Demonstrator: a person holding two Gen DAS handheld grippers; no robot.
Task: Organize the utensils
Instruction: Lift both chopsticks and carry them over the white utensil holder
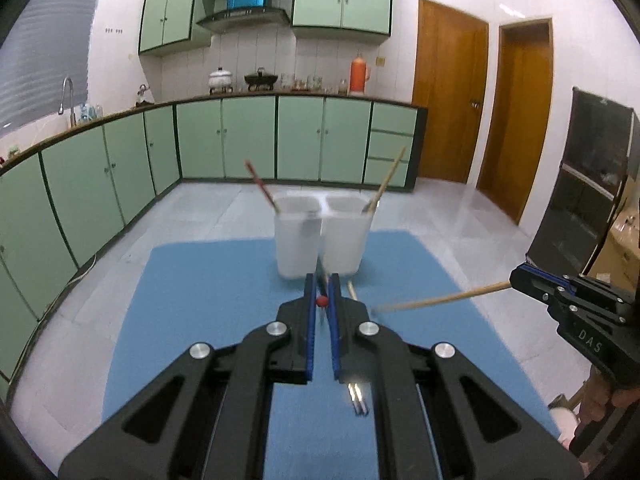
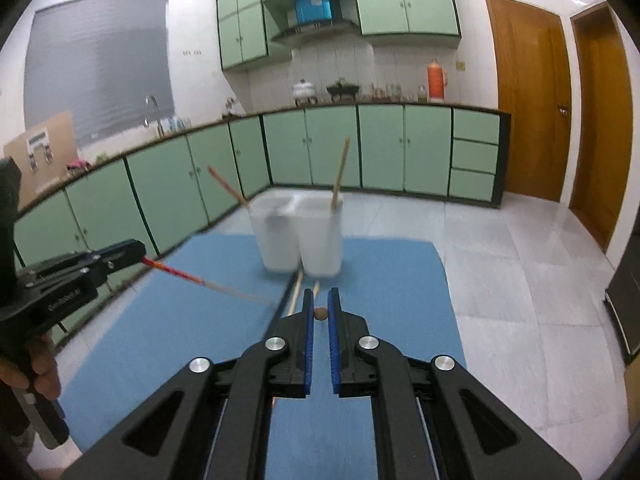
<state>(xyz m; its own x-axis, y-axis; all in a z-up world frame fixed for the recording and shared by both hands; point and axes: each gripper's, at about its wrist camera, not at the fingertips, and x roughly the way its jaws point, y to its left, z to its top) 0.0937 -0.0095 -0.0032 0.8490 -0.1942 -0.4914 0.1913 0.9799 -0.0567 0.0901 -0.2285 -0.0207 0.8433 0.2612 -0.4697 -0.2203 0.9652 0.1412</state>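
Observation:
My left gripper [image 1: 322, 282] is shut on a red-ended chopstick [image 1: 322, 301], seen end-on between the blue pads; in the right wrist view this chopstick [image 2: 180, 274] sticks out of the left gripper [image 2: 140, 252] towards the mat. My right gripper [image 2: 320, 294] is shut on a plain wooden chopstick [image 2: 320, 314], which juts sideways from the right gripper [image 1: 516, 278] as a long stick [image 1: 440, 298]. Ahead stands a white two-compartment holder [image 1: 320, 236], with one red chopstick [image 1: 262, 188] in its left cup and a wooden one [image 1: 386, 182] in its right cup.
The holder stands on a blue mat [image 1: 200, 300] over a pale tiled surface. Loose chopsticks [image 2: 296, 292] lie on the mat just before the holder, and a shiny metal utensil [image 1: 358, 398] lies under my left gripper. Green cabinets run behind.

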